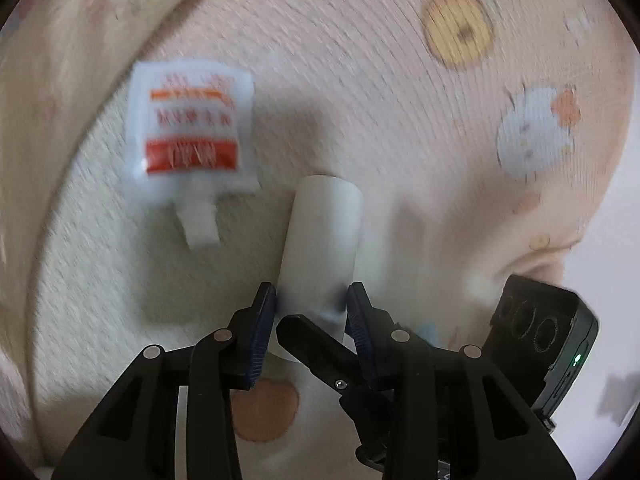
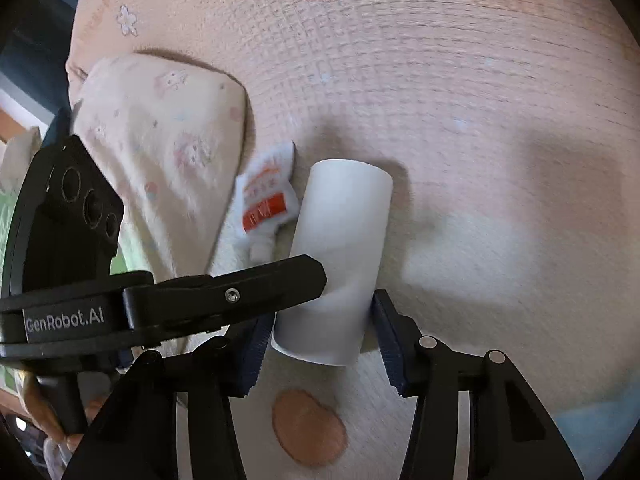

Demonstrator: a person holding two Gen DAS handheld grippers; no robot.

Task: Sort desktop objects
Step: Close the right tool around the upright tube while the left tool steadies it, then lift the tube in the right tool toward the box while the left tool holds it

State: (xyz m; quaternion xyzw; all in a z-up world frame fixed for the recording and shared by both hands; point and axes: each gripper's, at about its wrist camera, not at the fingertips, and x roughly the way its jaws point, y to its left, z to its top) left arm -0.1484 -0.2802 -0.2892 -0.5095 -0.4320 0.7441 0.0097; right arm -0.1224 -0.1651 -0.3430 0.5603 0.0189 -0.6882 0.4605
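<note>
A plain white cylindrical paper tube lies on a pale pink woven fabric cover printed with a yellow ring at one o'clock and an orange-brown oval at six. At ten o'clock sits a white plastic spouted pouch with orange-red bands and lettering. The gripper pads are dark blue.

A soft pink and cream blanket with a woven texture covered the surface. It carried printed cartoon figures, a yellow doughnut and an orange oval. One folded corner lay on top. Soft shadows fell across the cloth.
</note>
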